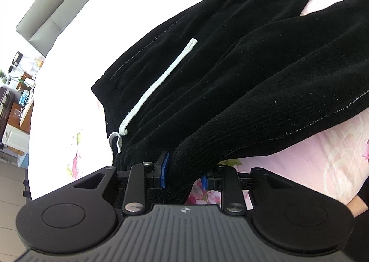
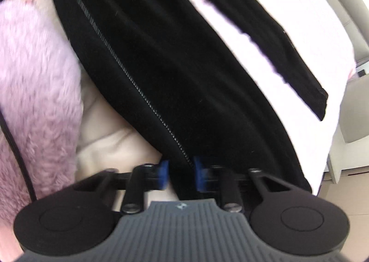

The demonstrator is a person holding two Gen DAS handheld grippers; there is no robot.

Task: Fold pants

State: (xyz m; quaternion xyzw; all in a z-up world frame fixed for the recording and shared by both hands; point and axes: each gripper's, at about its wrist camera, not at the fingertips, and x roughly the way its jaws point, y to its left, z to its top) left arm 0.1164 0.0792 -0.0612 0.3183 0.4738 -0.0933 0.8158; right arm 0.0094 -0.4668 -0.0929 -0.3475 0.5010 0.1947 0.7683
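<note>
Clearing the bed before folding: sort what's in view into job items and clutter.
Job: pants, drawstring, left tool and right tool, each with the pants between its pads.
Clutter: pink fluffy item, floral sheet.

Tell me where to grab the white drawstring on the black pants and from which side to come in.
Take the drawstring at its loose end, which lies flat on the pants. The other end is knotted at the waistband, close beside the left tongs, which already pinch cloth there. Come from above with the jaws across the cord, since it is thin and flat and would likely slip from a sideways approach.
</note>
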